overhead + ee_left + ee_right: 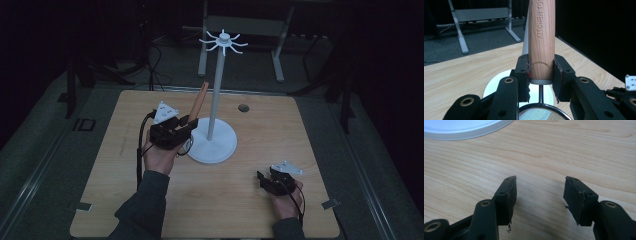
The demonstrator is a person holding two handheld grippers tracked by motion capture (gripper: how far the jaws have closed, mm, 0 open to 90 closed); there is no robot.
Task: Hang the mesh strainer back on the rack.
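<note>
Left of the middle of the pale wood-grain counter [150,210], the left gripper [186,126] is clamped on a wooden handle [541,40] stamped "KITCHEN", which tilts up and away beside the white stand [214,145], with a wire mesh strainer bowl [541,113] showing below its jaws. At the near right, the right gripper [539,192] rests low over bare wood, jaws apart and holding nothing, the stand's round base well apart from it. Beyond the counter's far edge the room is dark, with grey carpet [486,32], trailing cables and the pale metal legs of a frame [277,55].

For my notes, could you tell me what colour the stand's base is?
White base, clearest in the high view.
</note>
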